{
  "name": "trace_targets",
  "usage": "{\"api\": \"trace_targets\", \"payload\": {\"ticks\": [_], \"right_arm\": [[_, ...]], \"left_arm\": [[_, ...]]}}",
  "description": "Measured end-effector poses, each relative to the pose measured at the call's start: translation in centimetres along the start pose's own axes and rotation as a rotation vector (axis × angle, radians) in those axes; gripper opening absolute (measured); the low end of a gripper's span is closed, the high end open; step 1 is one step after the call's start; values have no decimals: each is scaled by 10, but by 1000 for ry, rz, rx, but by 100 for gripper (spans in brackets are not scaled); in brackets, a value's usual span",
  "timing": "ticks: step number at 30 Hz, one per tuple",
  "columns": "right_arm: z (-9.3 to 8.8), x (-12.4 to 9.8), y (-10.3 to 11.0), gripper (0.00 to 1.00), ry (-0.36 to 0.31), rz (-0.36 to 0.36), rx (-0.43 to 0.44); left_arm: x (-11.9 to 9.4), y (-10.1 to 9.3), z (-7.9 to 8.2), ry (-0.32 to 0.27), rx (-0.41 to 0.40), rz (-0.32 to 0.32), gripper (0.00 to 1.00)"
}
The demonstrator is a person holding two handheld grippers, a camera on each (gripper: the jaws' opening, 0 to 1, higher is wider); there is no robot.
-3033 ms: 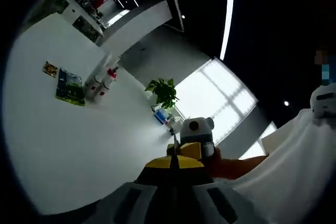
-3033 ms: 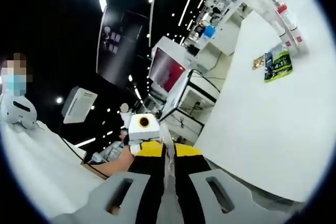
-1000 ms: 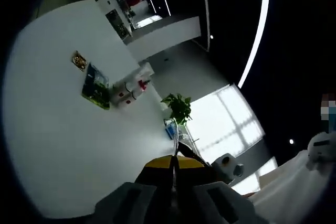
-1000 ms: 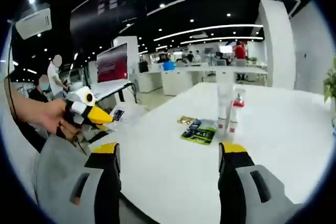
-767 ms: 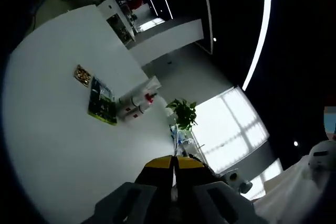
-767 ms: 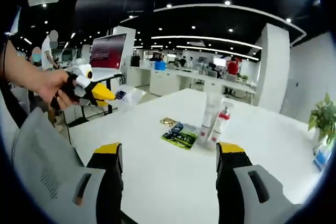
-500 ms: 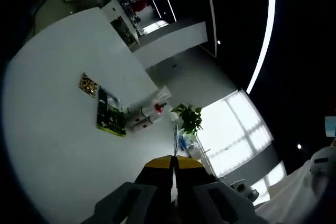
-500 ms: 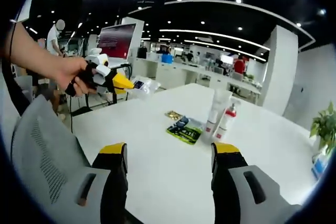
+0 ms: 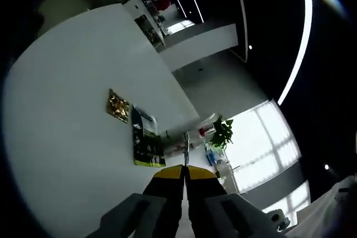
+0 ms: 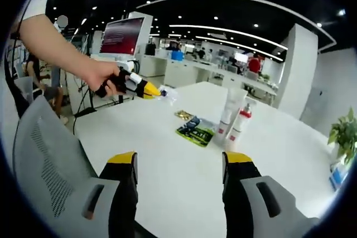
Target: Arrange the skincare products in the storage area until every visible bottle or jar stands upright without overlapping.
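Observation:
Near the middle of a white table (image 10: 167,165) a tall white tube (image 10: 231,110) and a white bottle with a red cap (image 10: 239,121) stand upright, side by side. A green packet (image 10: 196,129) and a small gold sachet (image 10: 183,115) lie flat beside them. My right gripper (image 10: 179,163) is open and holds nothing, well short of them. A hand holds my left gripper (image 10: 149,89) at the table's left edge, jaws shut. In the left gripper view the shut left gripper (image 9: 184,174) points past the green packet (image 9: 146,144) and gold sachet (image 9: 118,107); the red-capped bottle (image 9: 208,131) is partly hidden.
A grey mesh chair (image 10: 50,160) stands close at the lower left. A potted plant (image 10: 343,132) and a blue item sit at the table's far right edge. Office desks, a red screen (image 10: 120,36) and people fill the background.
The hand has carried the left gripper forward to the table's edge, nearer the packets. The left gripper view has swung, so the packets now sit closer. The right gripper stays open.

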State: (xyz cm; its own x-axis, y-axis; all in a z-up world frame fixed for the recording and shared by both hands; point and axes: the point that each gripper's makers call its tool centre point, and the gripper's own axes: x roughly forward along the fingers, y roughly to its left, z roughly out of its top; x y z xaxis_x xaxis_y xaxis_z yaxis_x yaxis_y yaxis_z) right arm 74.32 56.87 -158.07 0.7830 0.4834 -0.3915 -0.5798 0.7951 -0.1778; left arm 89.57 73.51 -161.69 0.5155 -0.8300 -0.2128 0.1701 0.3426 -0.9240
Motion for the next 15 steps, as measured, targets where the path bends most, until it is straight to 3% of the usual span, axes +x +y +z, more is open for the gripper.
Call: {"api": "trace_targets", "payload": {"ticks": [9, 15], "right_arm": [[-11, 5, 1, 58, 53, 0, 17], [-15, 6, 3, 58, 74, 10, 20]], "left_arm": [[19, 27, 12, 71, 6, 54, 1], [24, 36, 21, 93, -9, 57, 1]]}}
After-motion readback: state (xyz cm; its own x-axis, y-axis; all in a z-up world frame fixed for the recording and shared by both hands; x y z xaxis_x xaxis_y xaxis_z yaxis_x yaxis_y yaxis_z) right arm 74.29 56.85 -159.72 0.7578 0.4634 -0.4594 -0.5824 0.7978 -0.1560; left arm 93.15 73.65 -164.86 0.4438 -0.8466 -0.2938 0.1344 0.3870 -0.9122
